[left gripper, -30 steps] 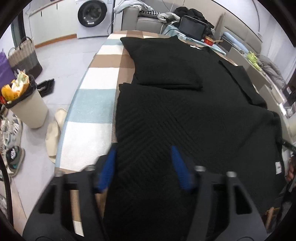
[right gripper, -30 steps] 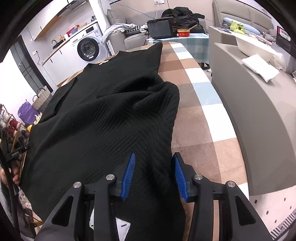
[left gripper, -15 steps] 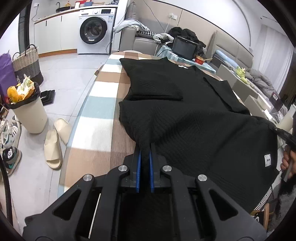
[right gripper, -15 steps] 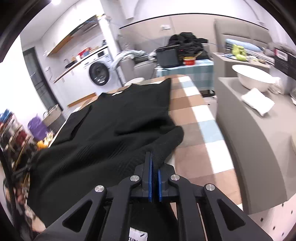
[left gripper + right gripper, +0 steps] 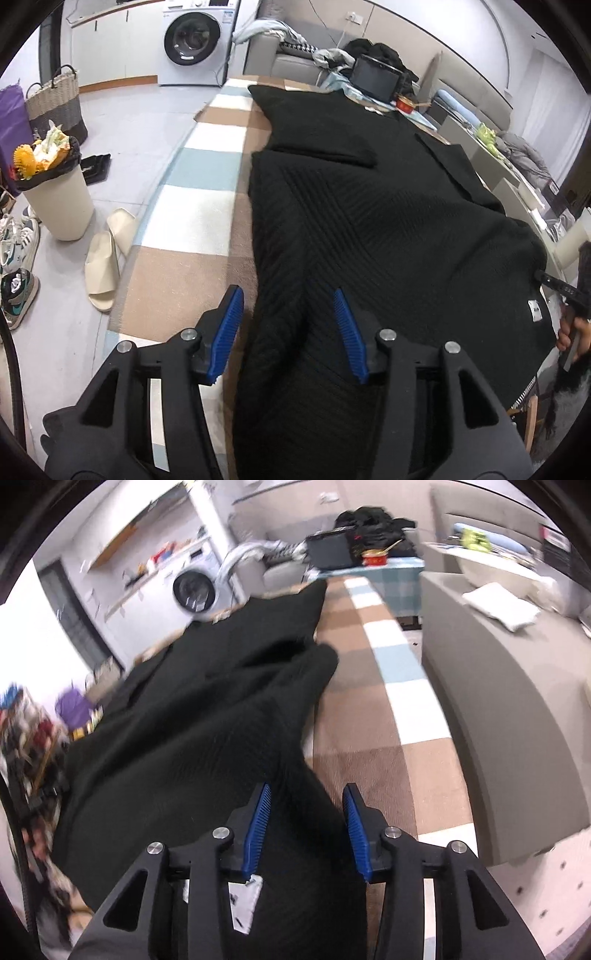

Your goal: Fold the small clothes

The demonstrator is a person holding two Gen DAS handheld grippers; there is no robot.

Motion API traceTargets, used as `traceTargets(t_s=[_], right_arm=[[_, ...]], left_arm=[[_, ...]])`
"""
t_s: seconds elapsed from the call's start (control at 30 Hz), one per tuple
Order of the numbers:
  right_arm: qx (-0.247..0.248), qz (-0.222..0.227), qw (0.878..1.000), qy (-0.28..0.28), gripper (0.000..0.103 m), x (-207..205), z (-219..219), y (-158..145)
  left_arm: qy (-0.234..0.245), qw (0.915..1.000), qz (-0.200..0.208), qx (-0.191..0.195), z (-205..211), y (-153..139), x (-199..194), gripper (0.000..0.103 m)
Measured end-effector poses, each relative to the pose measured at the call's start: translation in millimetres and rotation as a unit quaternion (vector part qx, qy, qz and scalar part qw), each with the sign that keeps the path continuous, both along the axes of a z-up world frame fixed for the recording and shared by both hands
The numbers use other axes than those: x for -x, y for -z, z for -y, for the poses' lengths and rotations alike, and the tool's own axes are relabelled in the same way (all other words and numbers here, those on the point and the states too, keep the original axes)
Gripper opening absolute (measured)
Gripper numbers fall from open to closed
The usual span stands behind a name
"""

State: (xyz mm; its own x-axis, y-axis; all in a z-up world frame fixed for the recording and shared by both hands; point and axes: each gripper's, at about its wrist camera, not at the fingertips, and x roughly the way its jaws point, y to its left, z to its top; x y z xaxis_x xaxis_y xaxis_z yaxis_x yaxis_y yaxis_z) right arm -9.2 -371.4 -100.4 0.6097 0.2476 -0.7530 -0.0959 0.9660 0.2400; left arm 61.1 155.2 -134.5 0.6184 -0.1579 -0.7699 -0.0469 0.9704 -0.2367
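Left hand-held gripper (image 5: pixel 288 328) has its blue pads spread wide, astride a raised ridge of the black sweater (image 5: pixel 369 229) near the garment's left edge, gripping nothing. Right hand-held gripper (image 5: pixel 306 823) is likewise parted, straddling the sweater's (image 5: pixel 192 731) other edge, pads clear of the knit. The sweater lies spread along the checked counter (image 5: pixel 192 221), one sleeve folded across its far end. A bin (image 5: pixel 55 195) and slippers (image 5: pixel 101 269) stand on the floor beside the counter.
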Motion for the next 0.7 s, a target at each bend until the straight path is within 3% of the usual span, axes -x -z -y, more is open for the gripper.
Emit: traceTargets(t_s=[0.07, 0.1, 0.13, 0.17, 0.23, 0.37, 0.47, 0.6, 0.67, 0.7], right_arm=[[0.015, 0.0, 1.0, -0.026, 0.039, -3.8, -7.7, 0.1], [0.024, 0.002, 0.999, -0.041, 0.027, -5.5, -12.6, -0.5], [0.041, 0.01, 0.998, -0.055, 0.005, -6.2, -18.8, -2.5], [0.067, 0.023, 0.995, -0.066, 0.004, -5.9, -26.6, -6.3], [0.074, 0.058, 0.993, -0.076, 0.004, 1.4, -33.2, -18.1], [0.021, 0.164, 0.982, -0.088, 0.004, 38.7, -25.4, -53.6], [0.011, 0.15, 0.987, -0.06, 0.004, 45.5, -14.5, -52.9], [0.026, 0.072, 0.996, -0.04, 0.005, 29.9, -11.6, -25.5], [0.021, 0.063, 0.997, -0.042, 0.011, 26.3, -10.5, -19.0], [0.016, 0.063, 0.997, -0.044, 0.021, 24.9, -10.2, -17.2]], left_arm=[[0.004, 0.9999, -0.006, -0.01, 4.5, 3.1, -1.5, 0.047], [0.007, 0.9999, -0.009, -0.011, 6.1, 4.9, -3.2, 0.047], [0.008, 0.9998, -0.007, -0.018, 7.6, 5.6, -3.9, 0.047], [0.006, 0.9996, -0.007, -0.026, 8.7, 5.7, -4.0, 0.046], [0.001, 0.9995, 0.003, -0.033, 9.3, 5.1, -2.8, 0.016], [0.006, 0.9995, 0.023, -0.019, 6.7, 0.5, 2.5, 0.006], [0.01, 0.9993, 0.035, -0.012, 5.7, -6.0, 5.0, 0.006], [0.01, 0.9993, 0.036, -0.006, 1.7, -9.9, 6.3, 0.006], [0.005, 0.9995, 0.029, -0.009, -0.7, -8.6, 6.1, 0.007], [0.0, 0.9996, 0.024, -0.015, -0.6, -7.5, 5.8, 0.007]])
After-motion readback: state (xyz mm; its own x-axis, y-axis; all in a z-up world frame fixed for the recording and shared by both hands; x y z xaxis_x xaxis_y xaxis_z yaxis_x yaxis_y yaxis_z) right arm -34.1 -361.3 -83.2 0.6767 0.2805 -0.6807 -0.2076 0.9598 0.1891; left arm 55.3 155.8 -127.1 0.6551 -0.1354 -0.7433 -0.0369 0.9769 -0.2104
